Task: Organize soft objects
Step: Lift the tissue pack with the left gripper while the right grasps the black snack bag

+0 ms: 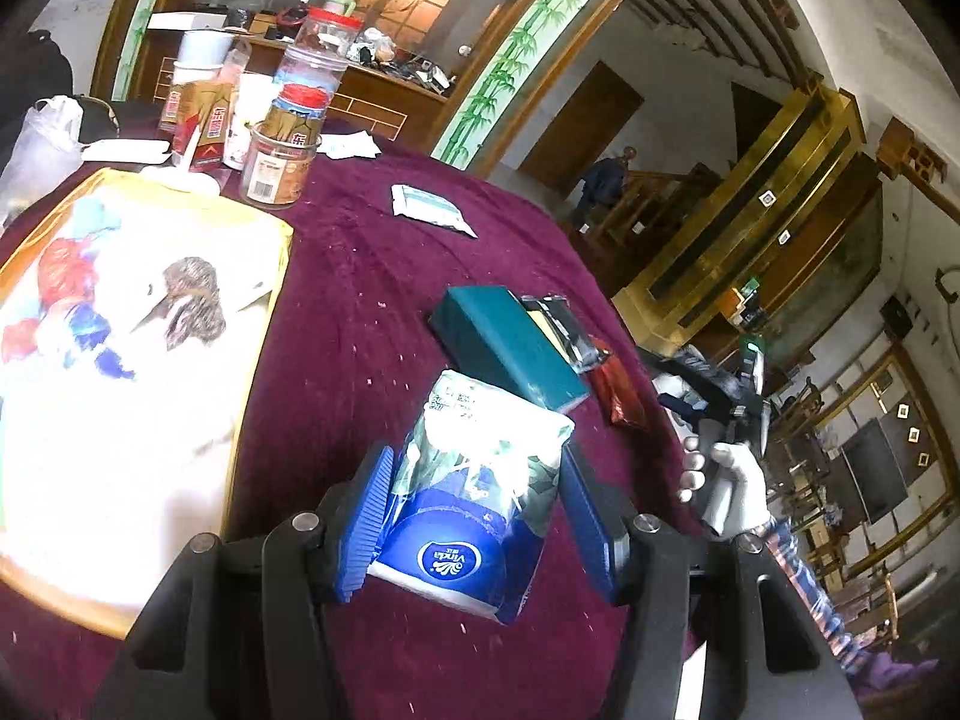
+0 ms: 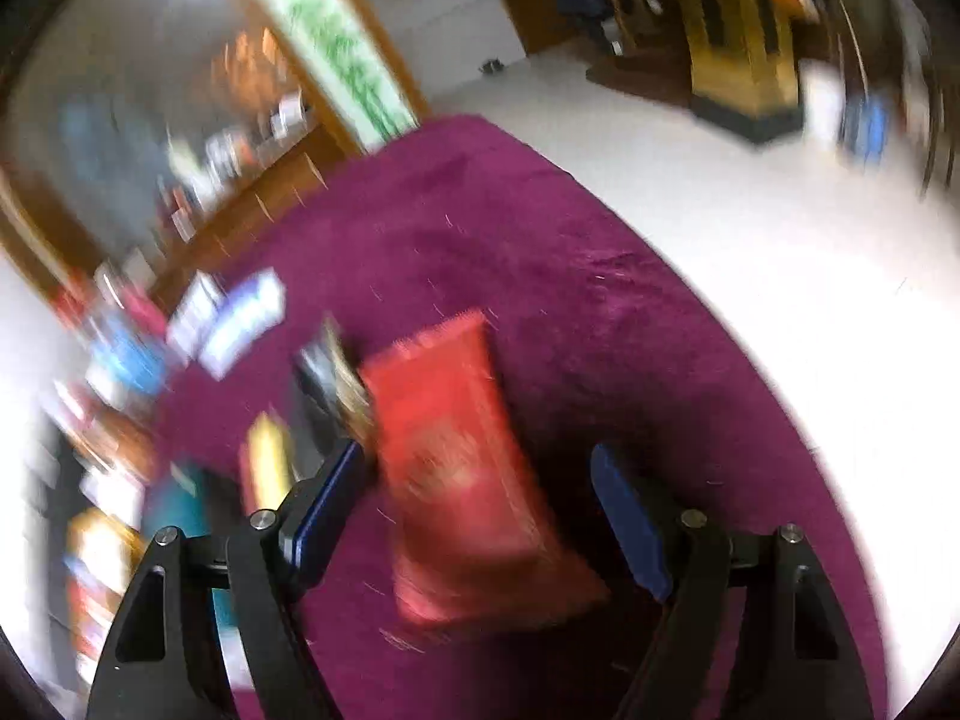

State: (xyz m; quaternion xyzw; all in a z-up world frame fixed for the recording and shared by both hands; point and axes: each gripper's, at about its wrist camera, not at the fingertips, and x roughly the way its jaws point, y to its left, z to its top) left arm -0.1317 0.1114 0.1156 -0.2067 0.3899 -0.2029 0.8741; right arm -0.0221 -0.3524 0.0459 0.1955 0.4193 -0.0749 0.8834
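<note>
My left gripper is shut on a soft white and blue tissue pack, which its blue pads squeeze from both sides above the maroon tablecloth. A small red packet lies on the cloth at the right, beside a teal box. In the blurred right wrist view the red packet lies on the cloth between the fingers of my right gripper. Those jaws stand wide apart, with a clear gap on the packet's right side. A gloved hand holds the right gripper.
A large flat box with a painted lid fills the table's left. Jars and cartons crowd the far end. A small white-green pack and a black-yellow packet lie on the cloth. The table edge curves close on the right.
</note>
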